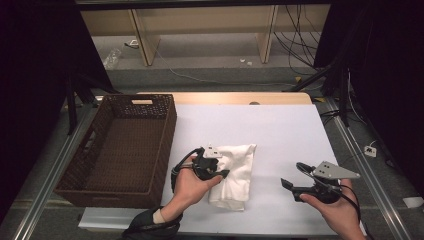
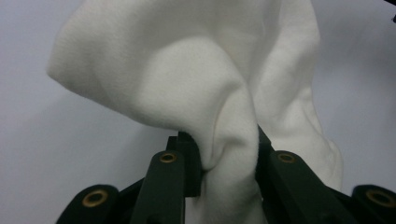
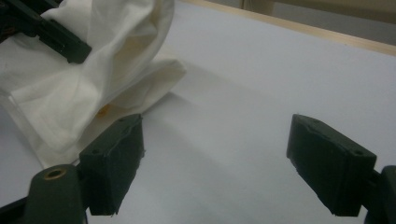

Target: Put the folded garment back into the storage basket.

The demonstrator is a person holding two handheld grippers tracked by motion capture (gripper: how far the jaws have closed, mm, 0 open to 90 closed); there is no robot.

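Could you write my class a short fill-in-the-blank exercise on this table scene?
1. The left tool is shut on a white ____.
2. The right tool has its jaws ____.
3. The brown basket stands to the ____ of the cloth in the high view.

Missing words: cloth; open; left

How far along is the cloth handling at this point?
Done: the white cloth lies loosely folded on the table. In hand: the left gripper pinches a fold of it. Left: likely moving it into the wicker basket; the right gripper waits open.
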